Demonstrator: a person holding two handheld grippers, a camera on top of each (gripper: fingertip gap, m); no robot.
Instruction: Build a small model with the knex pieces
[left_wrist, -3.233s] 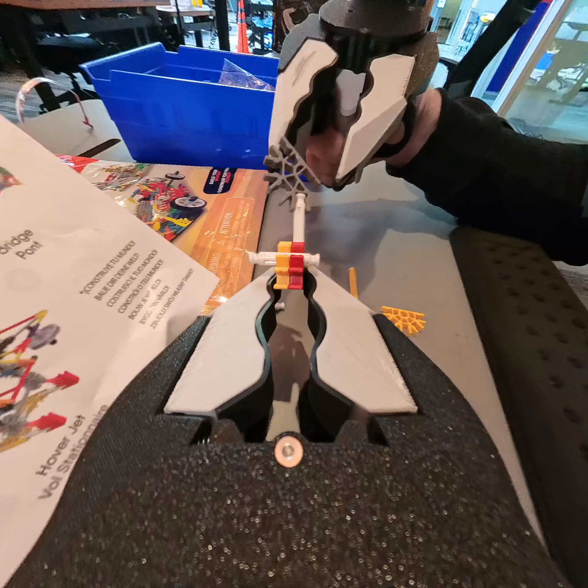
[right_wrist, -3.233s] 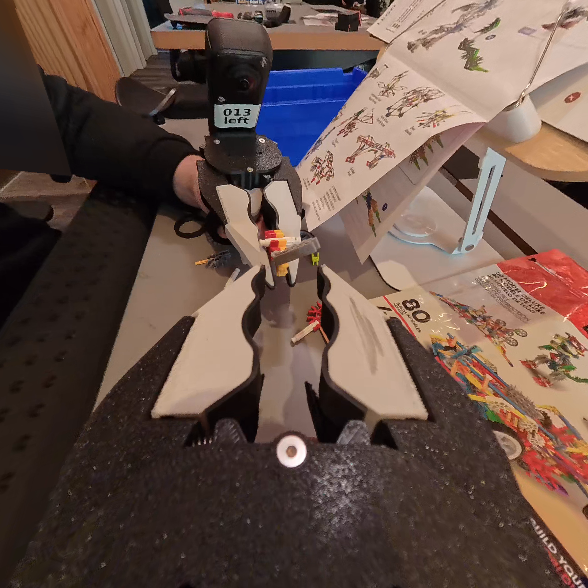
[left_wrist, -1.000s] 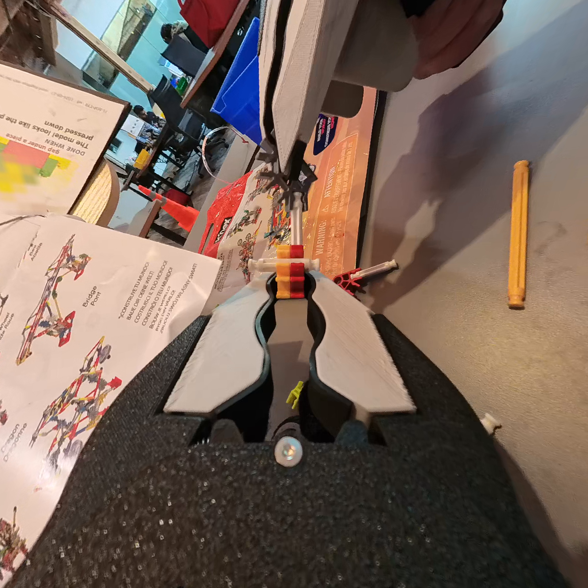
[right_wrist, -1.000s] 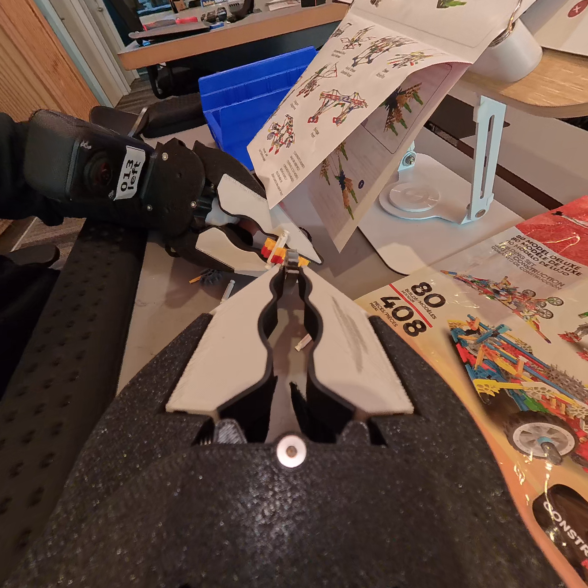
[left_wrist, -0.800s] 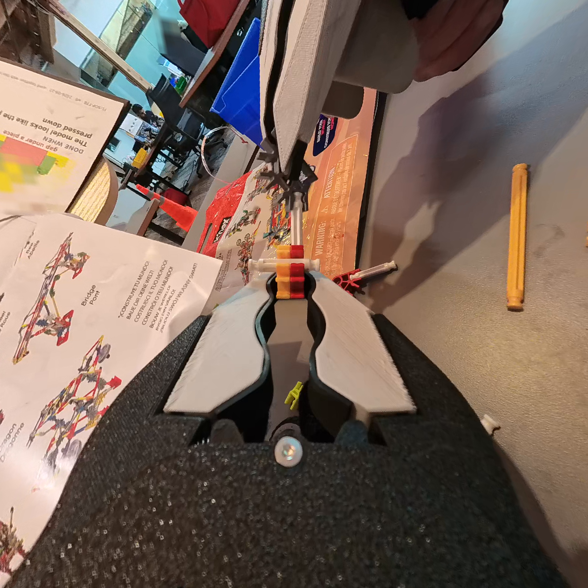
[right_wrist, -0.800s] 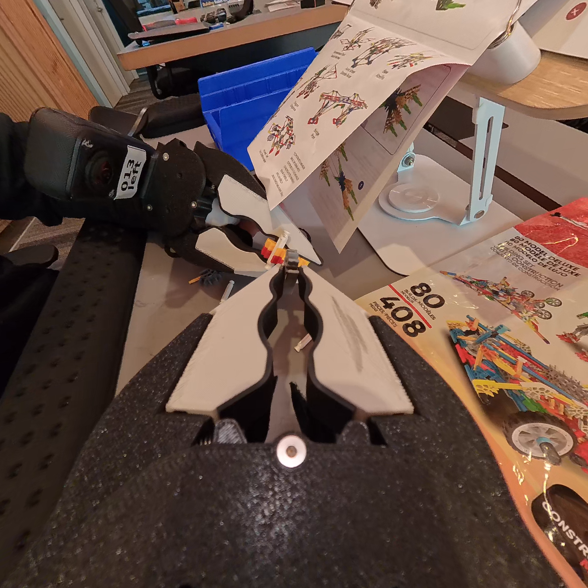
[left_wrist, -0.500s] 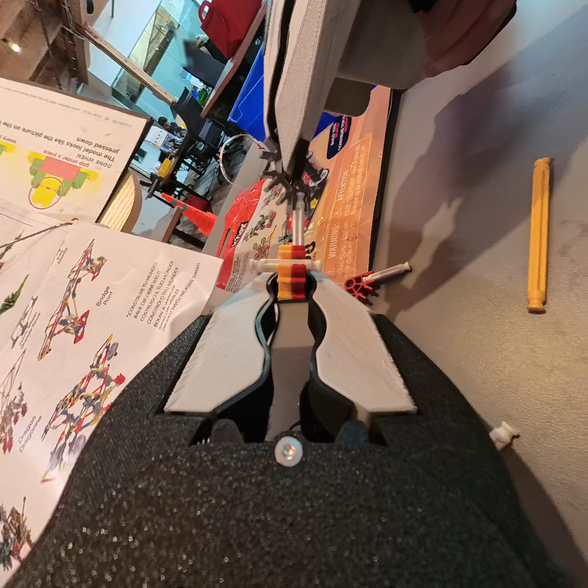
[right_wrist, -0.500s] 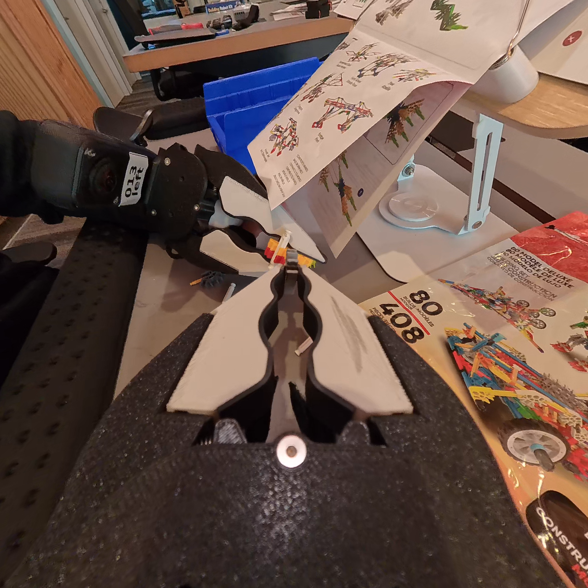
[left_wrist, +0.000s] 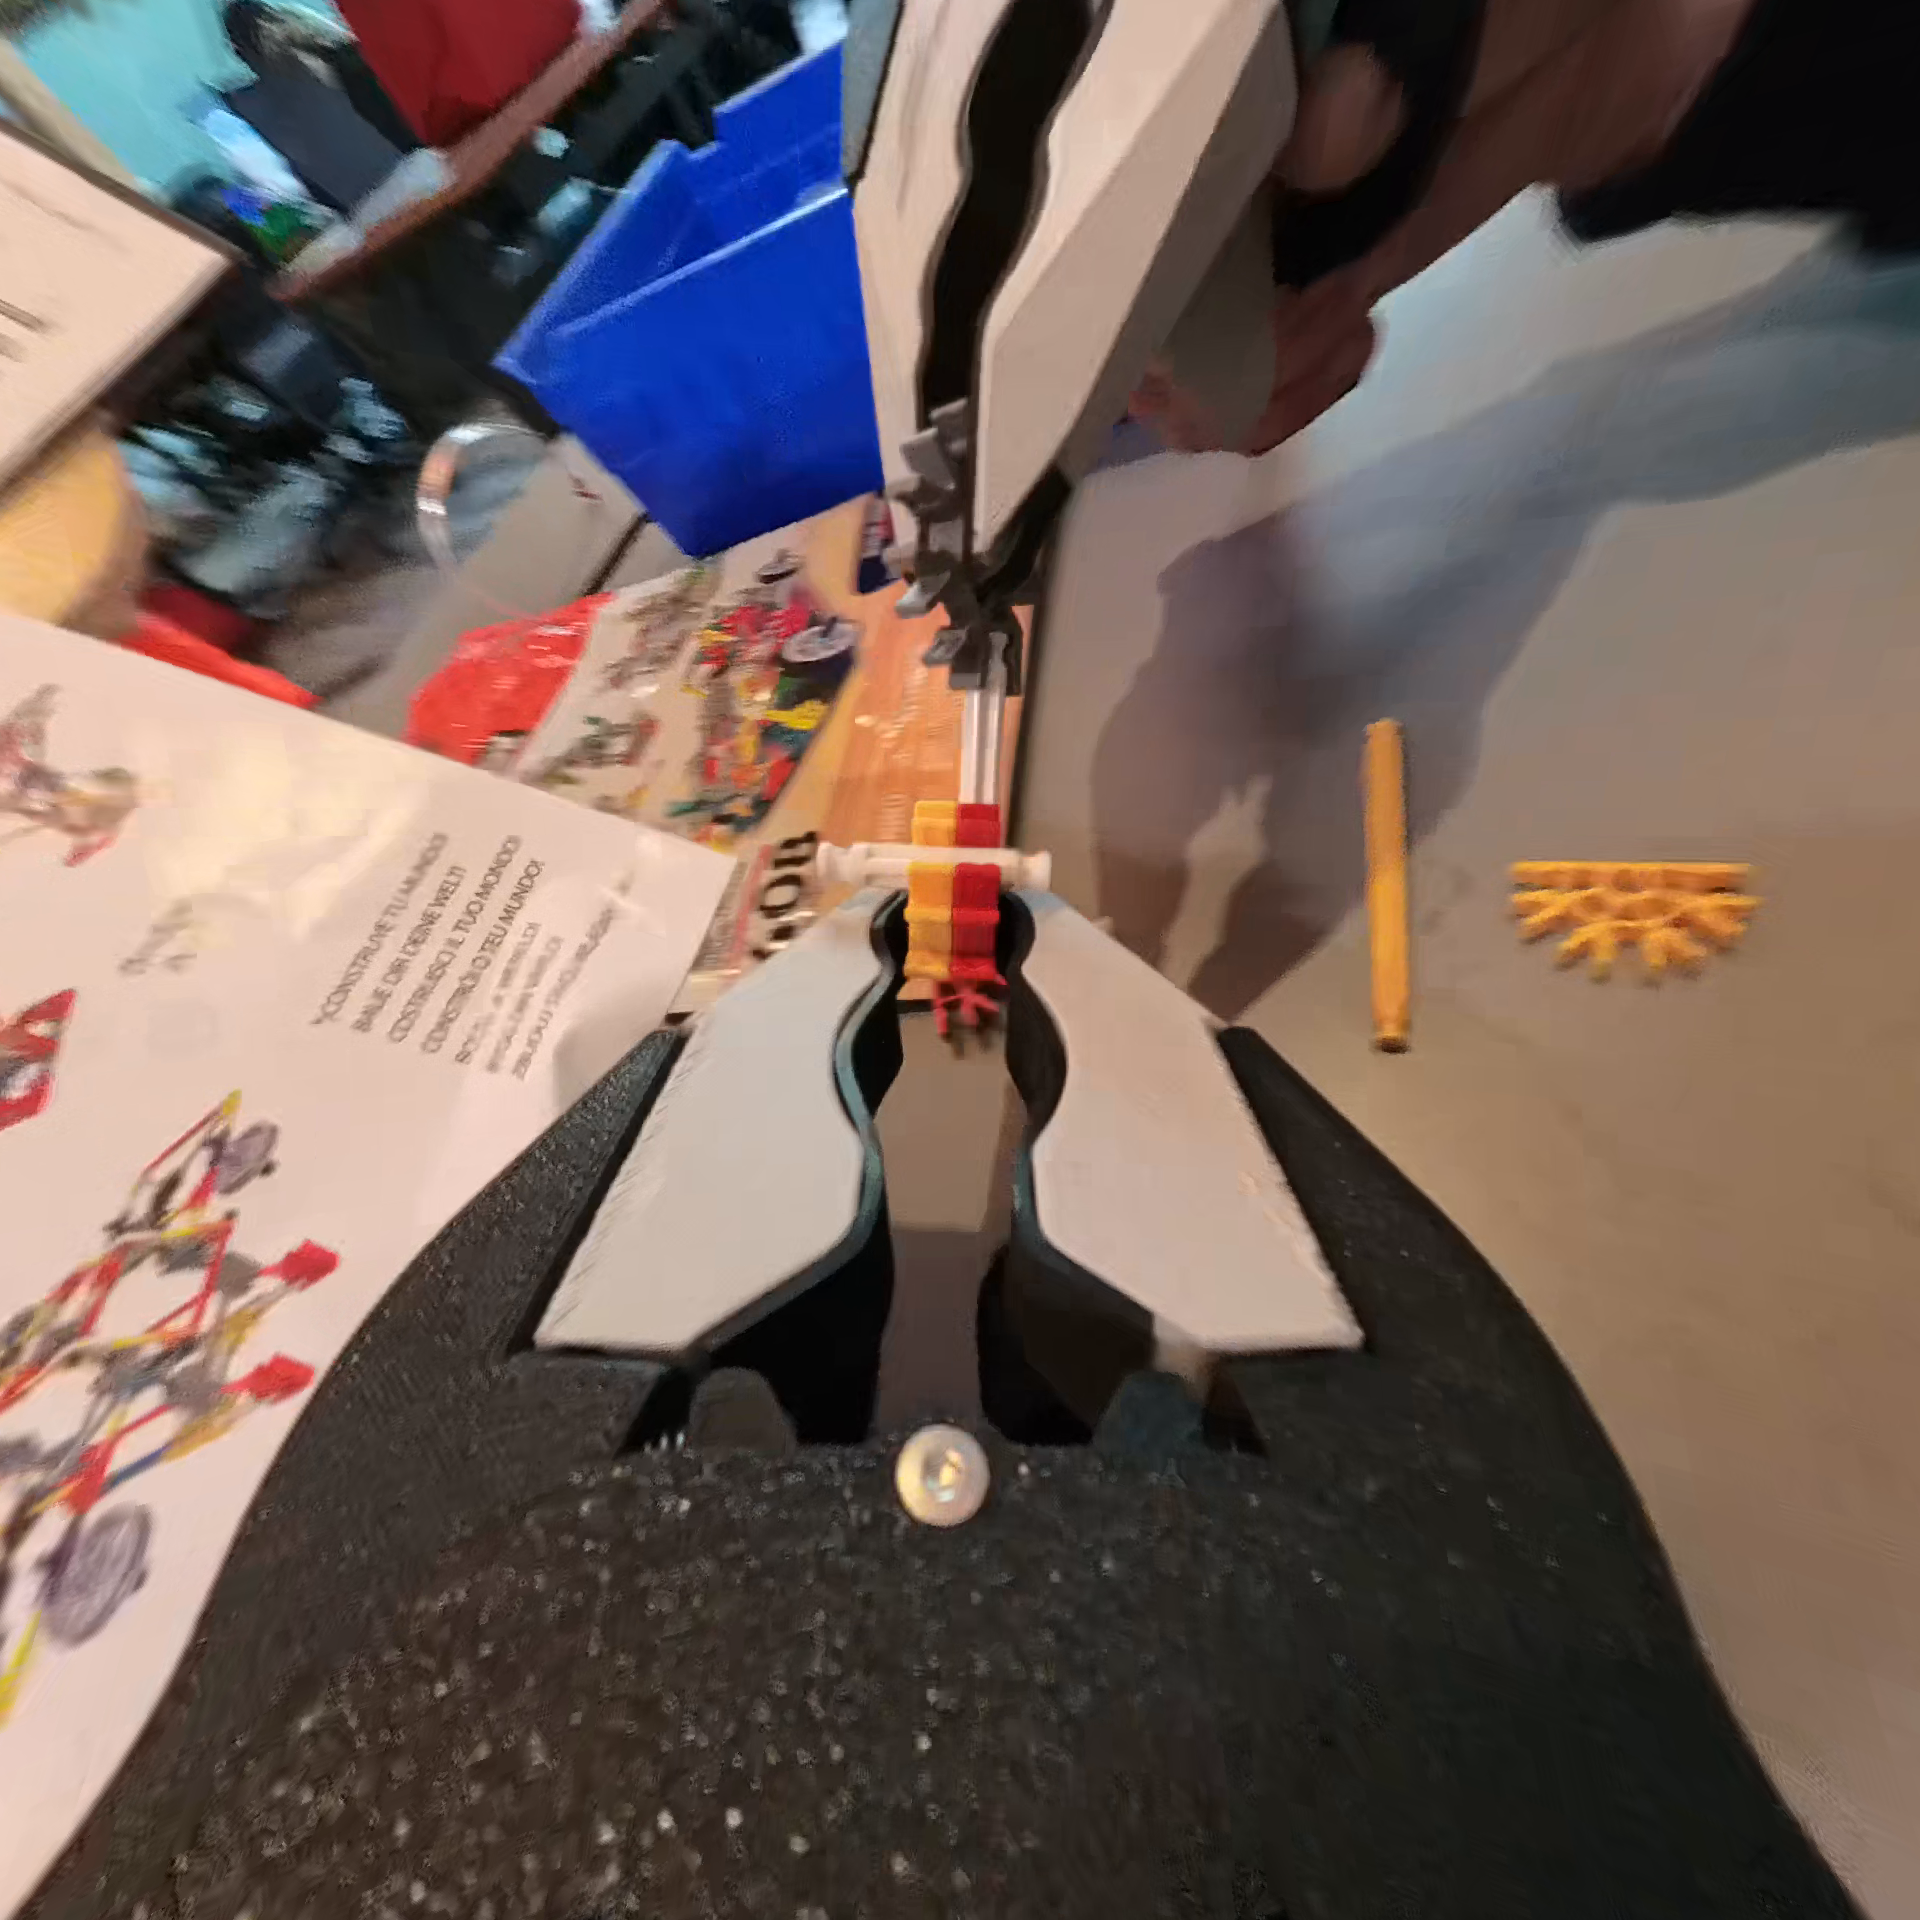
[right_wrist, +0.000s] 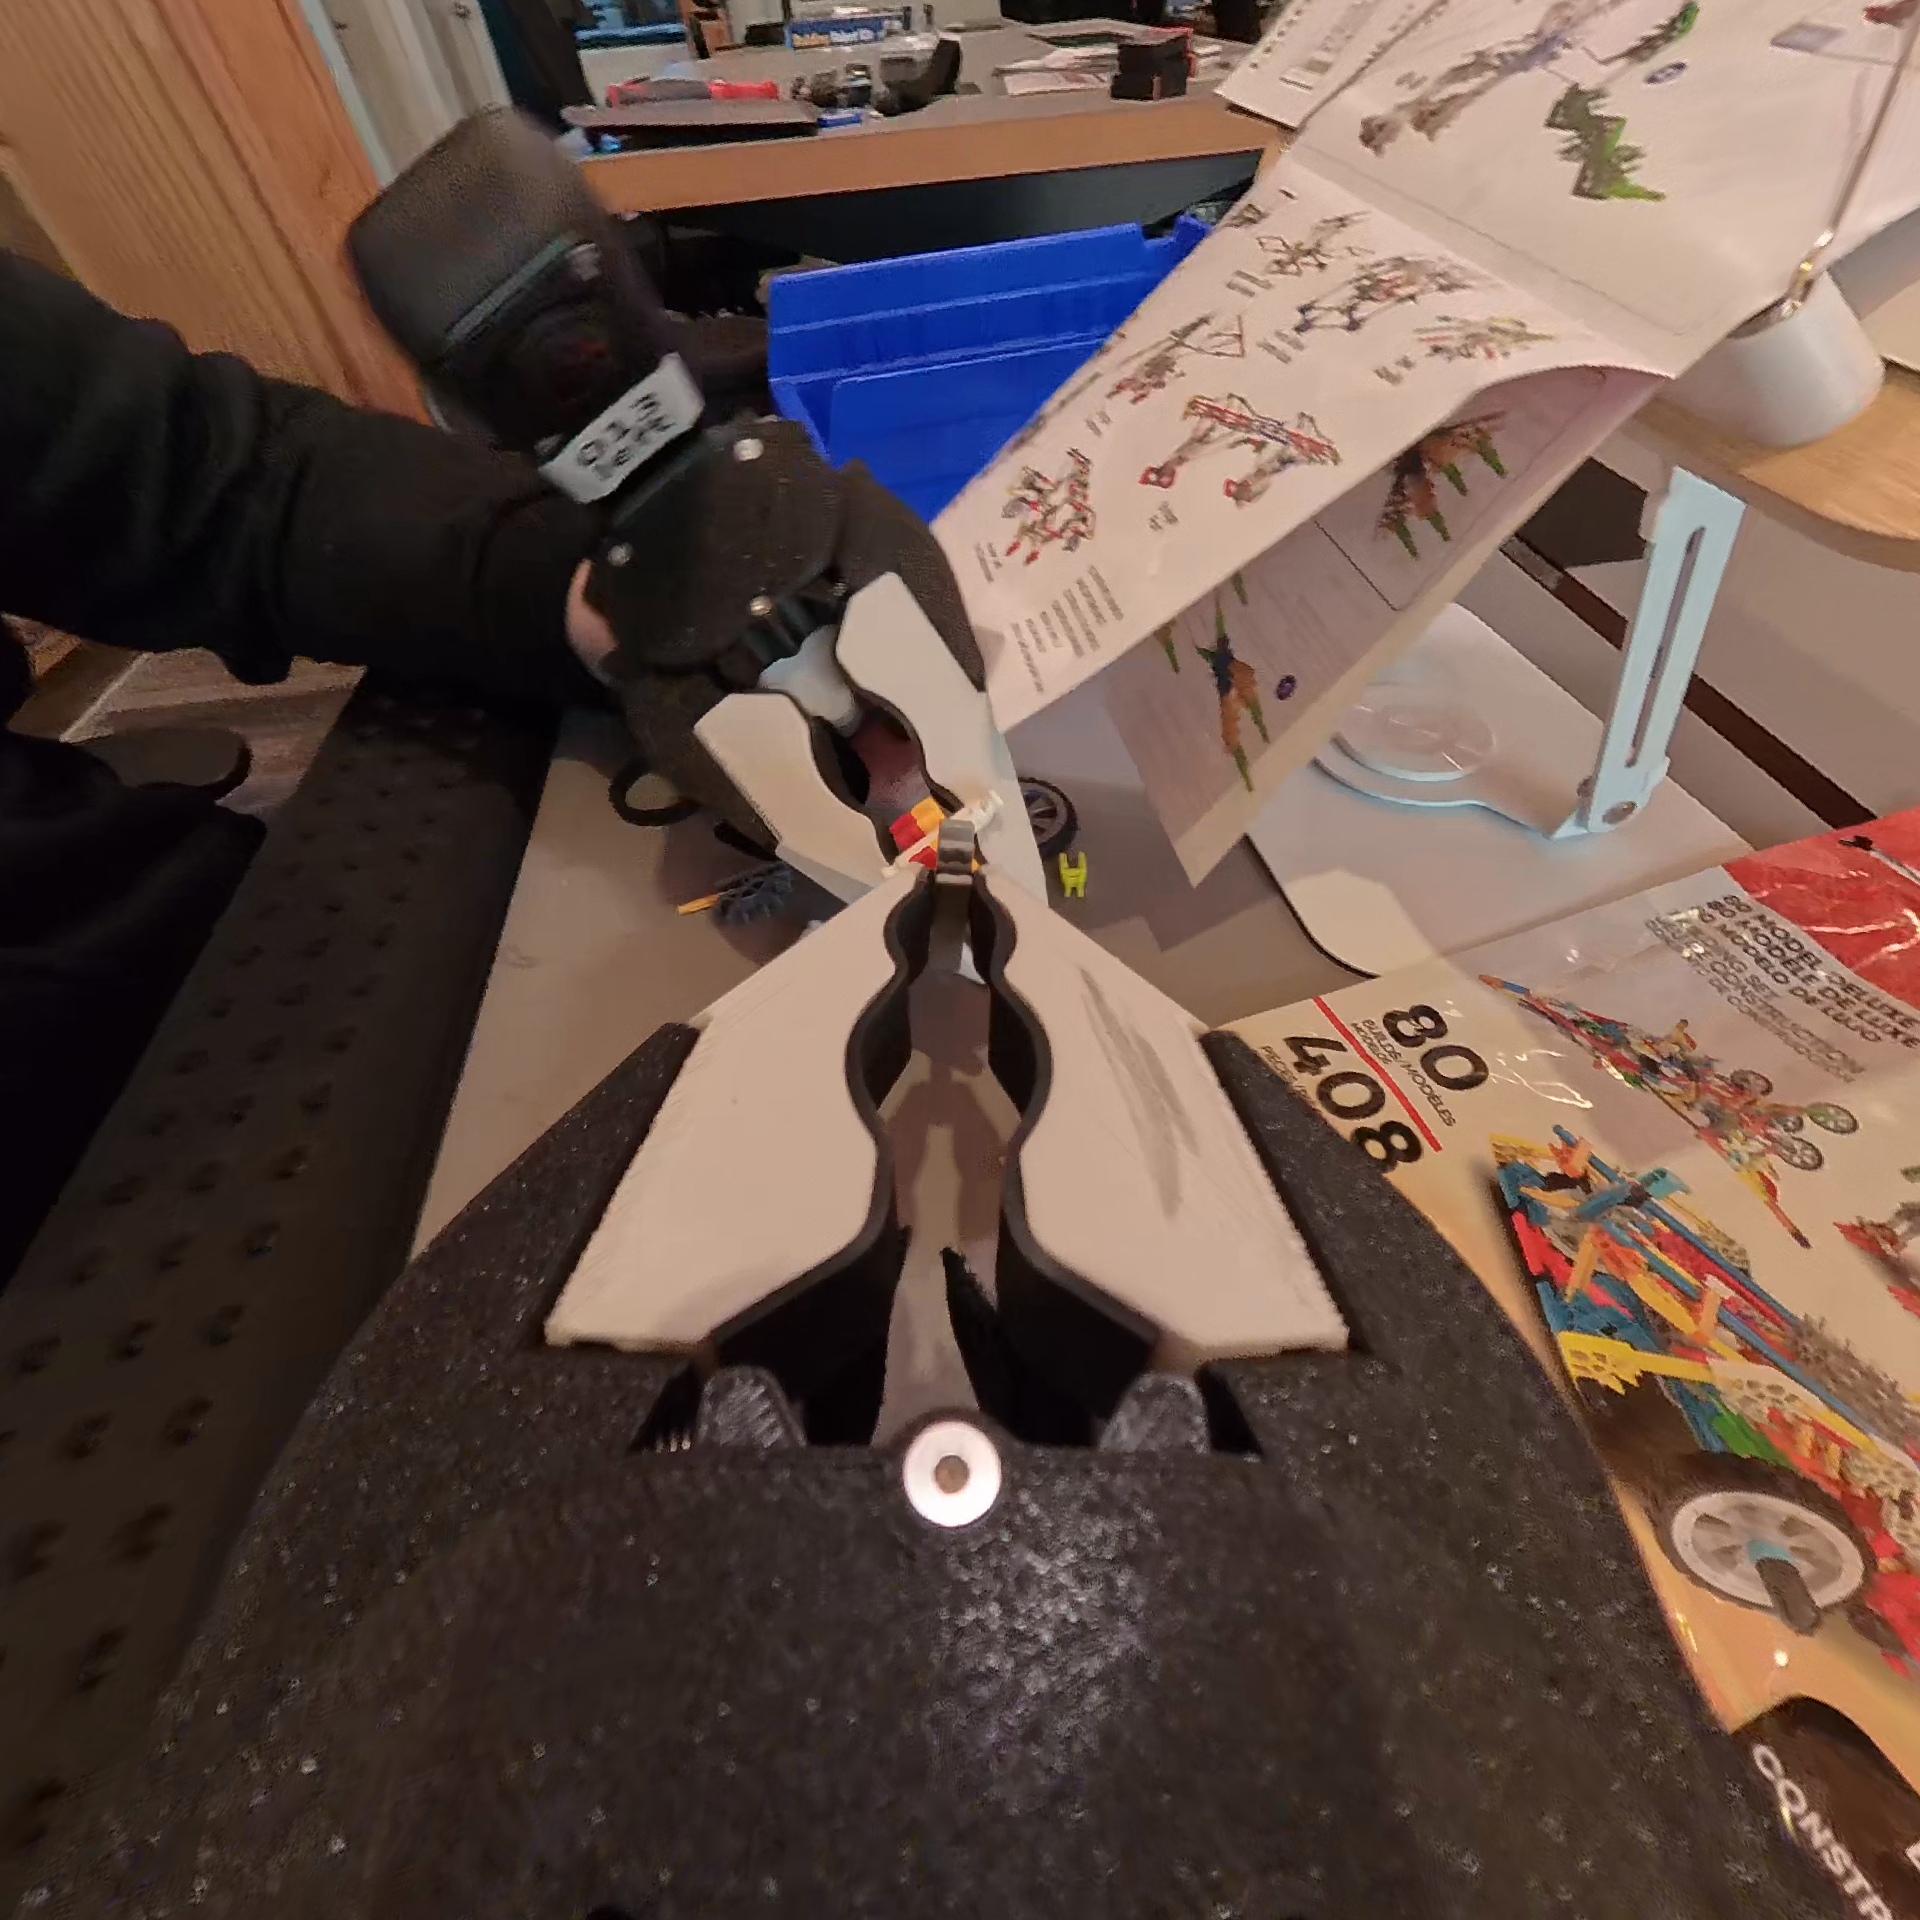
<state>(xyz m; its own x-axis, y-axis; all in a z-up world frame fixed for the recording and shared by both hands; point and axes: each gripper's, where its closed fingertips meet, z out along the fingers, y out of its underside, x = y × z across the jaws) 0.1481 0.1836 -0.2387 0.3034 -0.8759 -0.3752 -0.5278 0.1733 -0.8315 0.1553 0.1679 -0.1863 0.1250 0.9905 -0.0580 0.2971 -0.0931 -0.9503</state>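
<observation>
- Left gripper (left_wrist: 954, 914): fingers closed onto a stacked yellow-and-red connector block (left_wrist: 952, 891) crossed by a short white rod (left_wrist: 933, 860); a second white rod (left_wrist: 982, 740) runs from the block toward 12 o'clock into a grey snowflake connector (left_wrist: 951, 540).
- Right gripper (right_wrist: 951, 878): fingertips pressed together on the grey connector (right_wrist: 958, 840), tip to tip with the left gripper; a dark-sleeved hand (right_wrist: 587, 629) holds the left unit.
- Surface: grey tabletop (left_wrist: 1662, 1195); in the left wrist view a yellow rod (left_wrist: 1387, 883) lies at 2 o'clock of the block, a yellow fan connector (left_wrist: 1633, 914) just beyond it; a small red connector (left_wrist: 964, 1006) lies below the block.
- Paper: instruction sheet (left_wrist: 260, 987) at 9 o'clock; printed kit bag (right_wrist: 1662, 1247) at 3 o'clock in the right wrist view.
- Room: blue bin (right_wrist: 966, 353) at 12 o'clock; white stand (right_wrist: 1621, 717) at 2 o'clock; wooden wall (right_wrist: 187, 187) at 10 o'clock; black perforated mat (right_wrist: 208, 1039) at 9 o'clock.
</observation>
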